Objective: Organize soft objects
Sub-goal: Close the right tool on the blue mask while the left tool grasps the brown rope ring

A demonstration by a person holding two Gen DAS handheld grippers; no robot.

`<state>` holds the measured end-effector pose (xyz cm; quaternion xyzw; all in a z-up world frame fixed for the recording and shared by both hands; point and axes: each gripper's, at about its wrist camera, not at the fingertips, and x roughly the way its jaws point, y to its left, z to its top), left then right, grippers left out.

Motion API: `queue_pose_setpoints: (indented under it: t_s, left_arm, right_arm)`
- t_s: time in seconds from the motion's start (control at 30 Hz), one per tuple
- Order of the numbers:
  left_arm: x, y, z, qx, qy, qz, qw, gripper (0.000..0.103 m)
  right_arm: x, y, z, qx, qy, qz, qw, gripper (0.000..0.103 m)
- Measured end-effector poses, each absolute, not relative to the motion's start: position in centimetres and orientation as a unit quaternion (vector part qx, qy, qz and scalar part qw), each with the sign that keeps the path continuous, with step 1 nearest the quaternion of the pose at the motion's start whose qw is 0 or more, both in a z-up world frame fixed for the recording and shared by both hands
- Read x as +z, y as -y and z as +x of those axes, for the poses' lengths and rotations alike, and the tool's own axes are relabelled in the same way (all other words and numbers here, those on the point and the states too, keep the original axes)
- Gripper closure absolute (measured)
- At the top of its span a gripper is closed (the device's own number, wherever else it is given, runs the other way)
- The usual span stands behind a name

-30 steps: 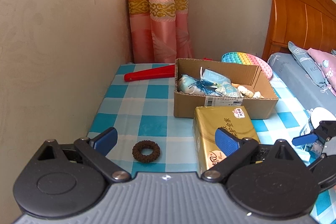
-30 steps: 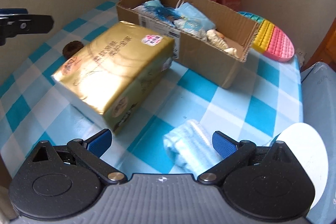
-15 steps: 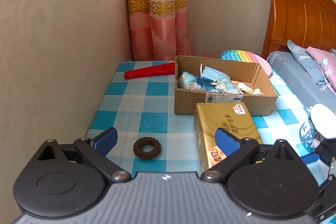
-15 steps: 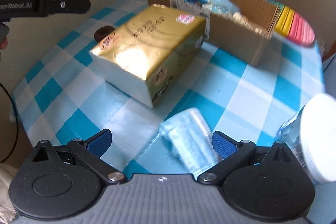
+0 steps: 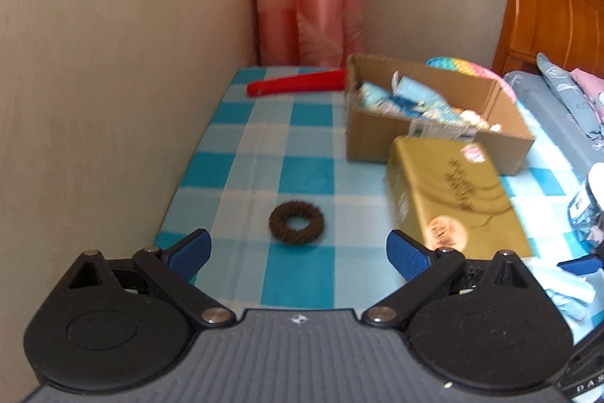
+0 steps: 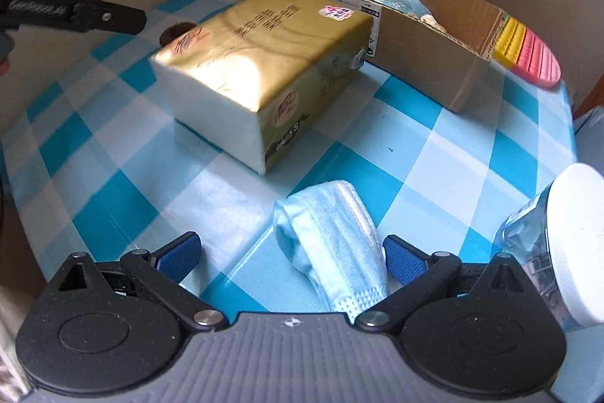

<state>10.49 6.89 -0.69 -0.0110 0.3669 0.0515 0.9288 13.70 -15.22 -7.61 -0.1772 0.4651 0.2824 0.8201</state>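
A brown hair scrunchie (image 5: 296,222) lies on the checked tablecloth just ahead of my open, empty left gripper (image 5: 298,250). A folded light blue face mask (image 6: 332,252) lies between the spread fingers of my open right gripper (image 6: 290,253), nearer the right finger; it also shows at the right edge of the left wrist view (image 5: 566,289). A cardboard box (image 5: 434,123) holding masks and other soft items stands at the back (image 6: 426,36). A gold tissue pack (image 5: 453,195) lies in front of it (image 6: 264,70).
A red folded fan (image 5: 298,82) lies at the back by the curtain. A rainbow pop-it mat (image 6: 528,48) sits behind the box. A clear jar with a white lid (image 6: 566,244) stands at the right. A wall runs along the left, a bed at the right.
The left gripper has drawn back and tilted, so the scrunchie sits more centred ahead of it. The right gripper has pulled back and the mask now lies between its fingers.
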Motion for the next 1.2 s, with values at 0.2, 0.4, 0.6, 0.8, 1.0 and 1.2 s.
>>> queue_pose_setpoints:
  t_s: [0.2,0.4,0.6,0.8,1.0,1.2]
  left_arm:
    - [-3.0,-8.5,11.7,0.064,-0.388,-0.037,0.919,0.004]
    - [-5.1,-9.1,14.2,0.085,-0.391,-0.039,0.916,0.006]
    - [-6.4,-9.4,15.5,0.091,-0.391,-0.055,0.914,0.013]
    - [-7.0,-8.8,16.1,0.091,-0.387,-0.039,0.917,0.026]
    - [-6.8,-8.0,16.0,0.088,-0.372,-0.037,0.923,0.055]
    - [-6.6,-7.6,16.0,0.087,-0.372,-0.045,0.923,0.058]
  right_arm:
    - [-7.8,15.4,13.4,0.277,-0.454,-0.167,0.83,0.0]
    - [-7.8,15.6,13.1,0.274,-0.446,-0.162,0.837,0.0]
    - [-7.8,15.7,13.0,0.279,-0.44,-0.162,0.838,0.0]
    - [-7.9,15.7,12.9,0.28,-0.435,-0.161,0.84,0.0]
    - [-7.9,15.9,12.8,0.283,-0.429,-0.161,0.842,0.0]
    - [-7.7,15.6,12.5,0.28,-0.44,-0.164,0.837,0.0]
